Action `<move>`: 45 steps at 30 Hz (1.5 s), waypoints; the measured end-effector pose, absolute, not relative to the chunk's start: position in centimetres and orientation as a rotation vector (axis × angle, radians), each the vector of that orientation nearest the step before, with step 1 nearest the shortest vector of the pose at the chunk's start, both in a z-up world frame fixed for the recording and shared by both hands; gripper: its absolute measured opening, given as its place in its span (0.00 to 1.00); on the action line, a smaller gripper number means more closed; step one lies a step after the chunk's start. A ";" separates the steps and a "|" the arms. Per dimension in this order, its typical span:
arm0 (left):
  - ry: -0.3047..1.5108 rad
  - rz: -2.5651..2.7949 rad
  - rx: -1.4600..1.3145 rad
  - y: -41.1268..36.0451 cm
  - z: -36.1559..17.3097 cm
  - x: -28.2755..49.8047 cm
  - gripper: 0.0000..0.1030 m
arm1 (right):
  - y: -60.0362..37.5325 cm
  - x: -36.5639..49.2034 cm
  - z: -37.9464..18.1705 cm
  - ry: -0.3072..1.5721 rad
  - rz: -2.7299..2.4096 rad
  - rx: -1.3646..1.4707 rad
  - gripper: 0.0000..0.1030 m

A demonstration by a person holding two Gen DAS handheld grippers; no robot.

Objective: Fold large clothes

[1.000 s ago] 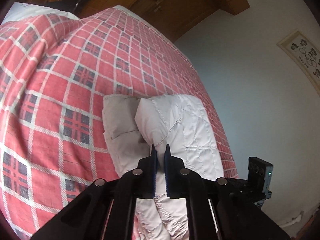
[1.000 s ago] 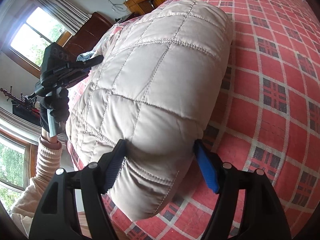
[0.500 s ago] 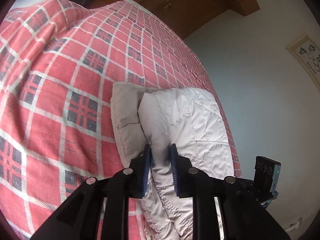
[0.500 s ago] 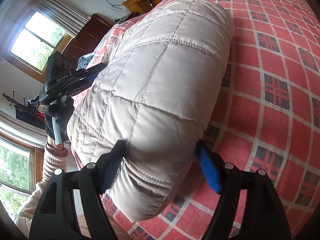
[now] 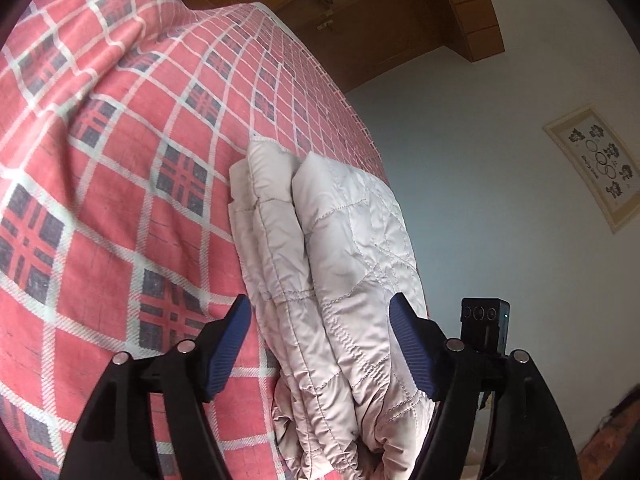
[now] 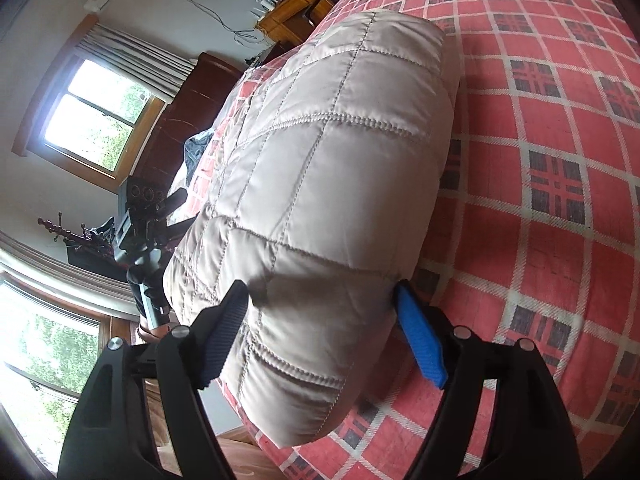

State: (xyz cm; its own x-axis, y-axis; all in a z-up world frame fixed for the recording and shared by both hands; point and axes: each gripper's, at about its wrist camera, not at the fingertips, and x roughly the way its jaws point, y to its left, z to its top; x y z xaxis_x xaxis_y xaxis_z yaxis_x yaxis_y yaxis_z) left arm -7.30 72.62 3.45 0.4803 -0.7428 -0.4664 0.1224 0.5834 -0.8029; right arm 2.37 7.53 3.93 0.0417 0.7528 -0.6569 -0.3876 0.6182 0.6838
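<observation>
I lose the quilted jacket's [image 5: 352,288] near end below the frame edge, and the framed picture's [image 5: 596,164] print is too small to read.

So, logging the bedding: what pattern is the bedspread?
Red plaid bedspread with white lines and dark squares; clearest in the left wrist view.

No legible text, label, brand or number appears in either view. The framed picture [image 5: 596,168] on the right wall carries interlocked rings and small dark figures; a short line of print beside the rings is too small to read.
</observation>
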 end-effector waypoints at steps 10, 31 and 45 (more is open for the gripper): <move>1.009 -0.695 -0.814 69.5 0.9 -4.9 0.77 | 6.5 5.1 3.7 1.241 0.928 0.443 0.81; 1.099 -0.703 -0.601 67.1 2.7 -7.3 0.93 | 7.8 8.2 -0.7 1.312 1.021 0.508 0.92; 1.113 -0.876 -0.668 63.2 1.0 -3.9 0.93 | 8.6 7.7 -0.5 1.299 1.037 0.507 0.92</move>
State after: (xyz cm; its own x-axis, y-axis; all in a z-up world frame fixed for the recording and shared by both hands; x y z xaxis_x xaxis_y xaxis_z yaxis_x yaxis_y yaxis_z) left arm -3.93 63.17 0.98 0.1859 -0.8612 -0.4730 0.2581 0.5073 -0.8222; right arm 7.66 8.60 -0.45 -0.0671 0.8427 -0.5342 -0.3341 0.4855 0.8079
